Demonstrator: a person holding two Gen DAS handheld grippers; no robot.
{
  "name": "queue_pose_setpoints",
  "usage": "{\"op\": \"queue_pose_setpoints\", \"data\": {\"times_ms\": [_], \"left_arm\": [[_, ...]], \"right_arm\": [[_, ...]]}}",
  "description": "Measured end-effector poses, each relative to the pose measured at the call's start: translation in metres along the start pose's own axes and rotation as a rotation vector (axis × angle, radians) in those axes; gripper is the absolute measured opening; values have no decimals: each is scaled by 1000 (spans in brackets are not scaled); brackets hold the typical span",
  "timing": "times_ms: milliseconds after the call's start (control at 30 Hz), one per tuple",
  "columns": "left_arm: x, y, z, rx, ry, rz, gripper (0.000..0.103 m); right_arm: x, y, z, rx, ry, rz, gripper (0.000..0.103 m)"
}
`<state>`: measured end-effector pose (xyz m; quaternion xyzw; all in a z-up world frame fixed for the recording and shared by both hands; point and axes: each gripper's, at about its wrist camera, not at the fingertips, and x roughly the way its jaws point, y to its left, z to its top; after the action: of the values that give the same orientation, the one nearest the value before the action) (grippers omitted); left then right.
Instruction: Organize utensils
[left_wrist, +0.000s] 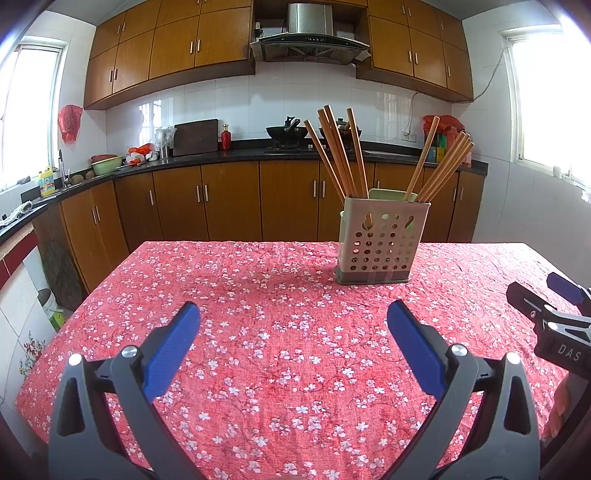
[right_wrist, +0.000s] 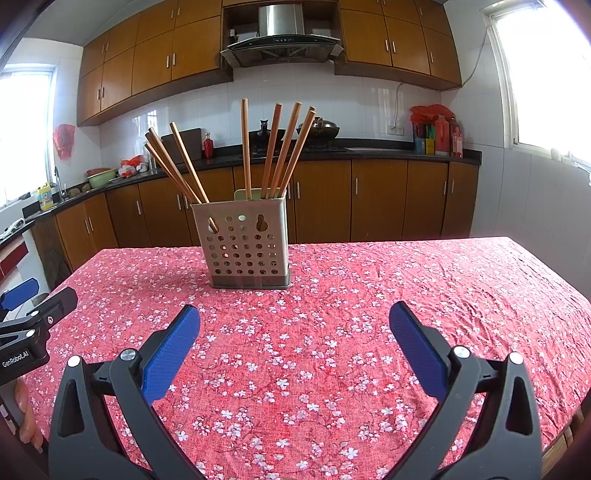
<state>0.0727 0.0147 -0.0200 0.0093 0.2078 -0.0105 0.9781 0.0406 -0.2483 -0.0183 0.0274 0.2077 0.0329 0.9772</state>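
Note:
A perforated beige utensil holder (left_wrist: 380, 242) stands upright near the table's far edge, with several wooden chopsticks (left_wrist: 340, 155) leaning out of it in two bunches. It also shows in the right wrist view (right_wrist: 245, 245) with its chopsticks (right_wrist: 275, 151). My left gripper (left_wrist: 293, 314) is open and empty, held above the cloth well short of the holder. My right gripper (right_wrist: 294, 315) is open and empty too, at about the same distance. Each gripper shows at the edge of the other's view: the right one (left_wrist: 554, 295) and the left one (right_wrist: 33, 295).
The table carries a red flowered cloth (left_wrist: 280, 332). Behind it runs a black kitchen counter (left_wrist: 229, 153) with wooden cabinets, woks on a stove (right_wrist: 317, 129), bottles (right_wrist: 443, 134) at the right, and a sink at the left.

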Motion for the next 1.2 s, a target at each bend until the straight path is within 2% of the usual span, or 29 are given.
{"op": "queue_pose_setpoints", "data": {"times_ms": [1200], "left_arm": [[2, -2, -2, -4, 7, -9, 99]], "right_arm": [[2, 3, 0, 4, 5, -3, 101]]}}
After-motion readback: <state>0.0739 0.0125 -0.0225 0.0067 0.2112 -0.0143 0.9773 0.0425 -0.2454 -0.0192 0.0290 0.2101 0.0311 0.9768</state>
